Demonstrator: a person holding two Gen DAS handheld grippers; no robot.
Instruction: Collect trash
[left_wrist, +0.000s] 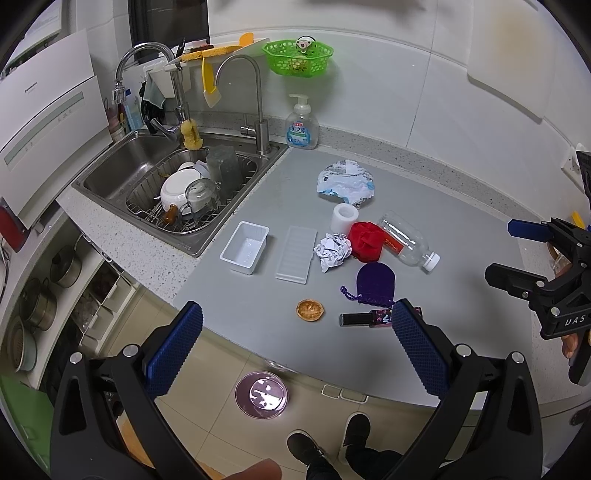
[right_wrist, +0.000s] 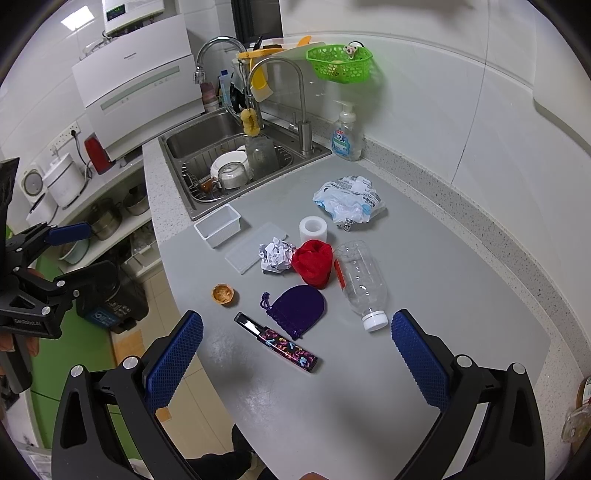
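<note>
Trash lies on the grey counter: a crumpled paper ball, an empty clear bottle on its side, a crumpled plastic bag and a walnut shell. My left gripper hangs open over the counter's front edge, nearest the shell. My right gripper is open too, above the counter near a patterned stick and a purple pouch. Neither holds anything.
A red cloth, white roll, white tub and flat lid share the counter. The sink with a dish rack is far left, a soap bottle behind. A dark bin stands on the floor.
</note>
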